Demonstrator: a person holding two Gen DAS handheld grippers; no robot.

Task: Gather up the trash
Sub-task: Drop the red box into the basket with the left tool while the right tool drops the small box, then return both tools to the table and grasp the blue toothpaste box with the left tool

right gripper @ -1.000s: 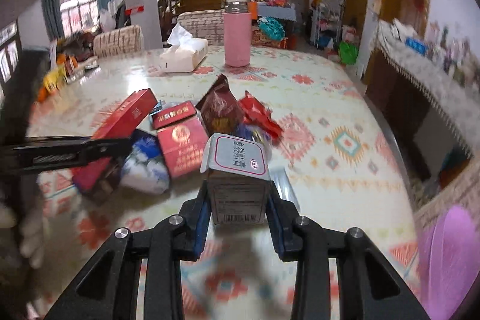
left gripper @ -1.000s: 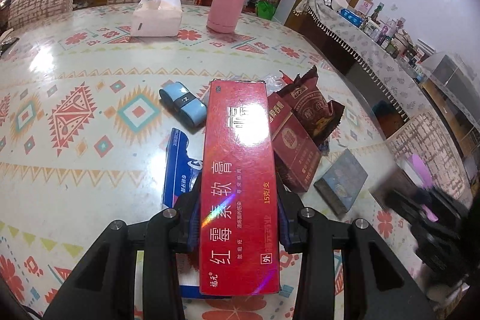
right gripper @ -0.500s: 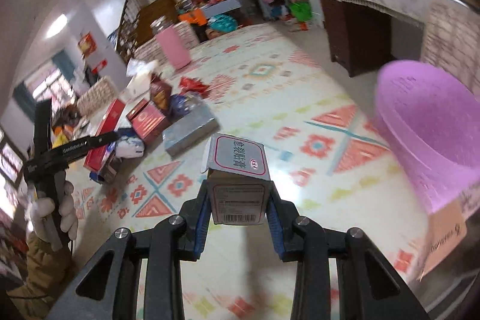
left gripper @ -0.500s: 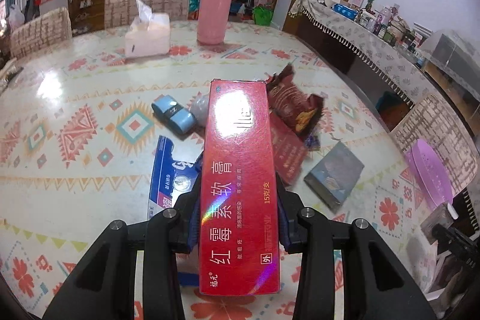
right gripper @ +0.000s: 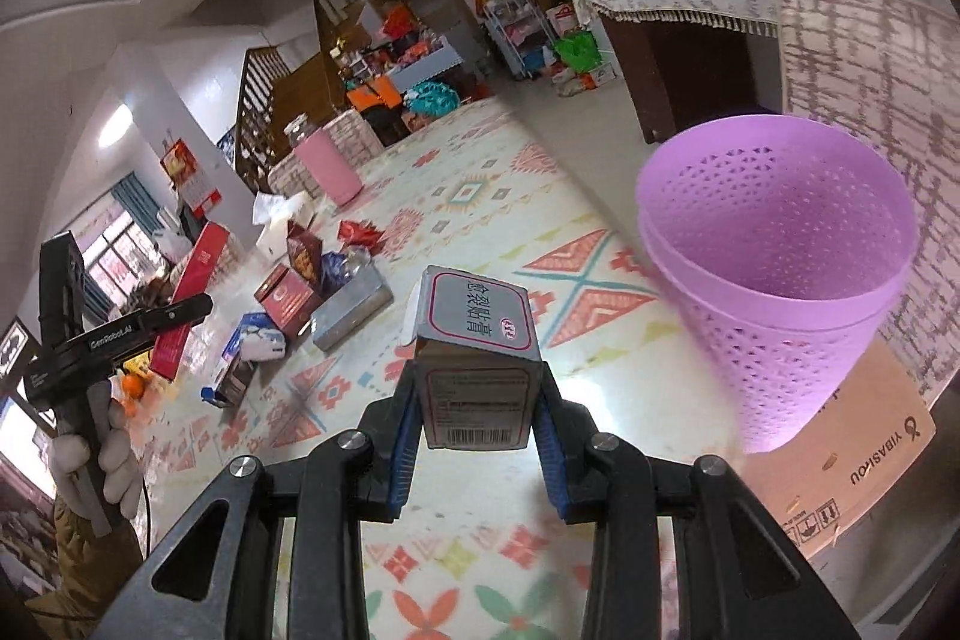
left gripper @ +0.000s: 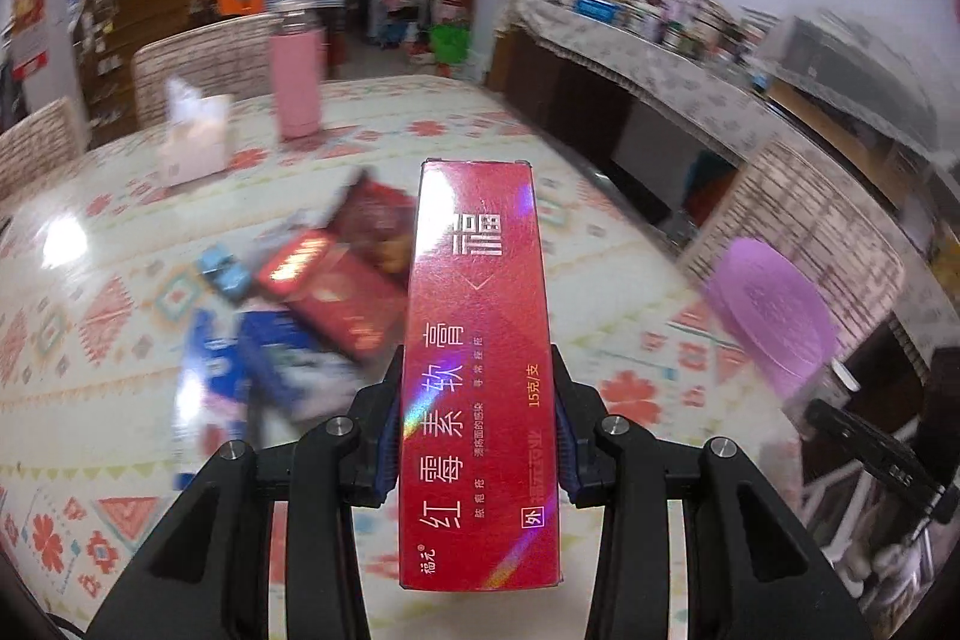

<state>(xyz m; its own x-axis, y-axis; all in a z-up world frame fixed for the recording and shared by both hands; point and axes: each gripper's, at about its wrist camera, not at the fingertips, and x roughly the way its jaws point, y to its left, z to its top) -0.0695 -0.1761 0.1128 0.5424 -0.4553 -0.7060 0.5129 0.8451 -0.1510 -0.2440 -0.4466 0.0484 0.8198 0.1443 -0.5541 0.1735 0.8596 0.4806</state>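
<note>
Both tongs had swung away from the trash pile since a second earlier, so the purple basket (right gripper: 780,244), then only a sliver at the edge of the right wrist view, now loomed close beyond the tabletop's (right gripper: 480,196) right edge. It was perforated plastic, round and tapered, standing on a cardboard box (right gripper: 864,454) printed "YIBASIOU". The remaining pile (left gripper: 312,292) of red, blue and grey packets lay blurred near the tabletop's middle, on a patterned glossy cloth. The left tongs (left gripper: 477,436) gripped a long red carton (left gripper: 480,370) reading "红霉素软膏". The right tongs (right gripper: 477,430) gripped a small grey carton (right gripper: 474,340) labelled "皲裂贴膏", barcode facing the camera, just short of the basket.
</note>
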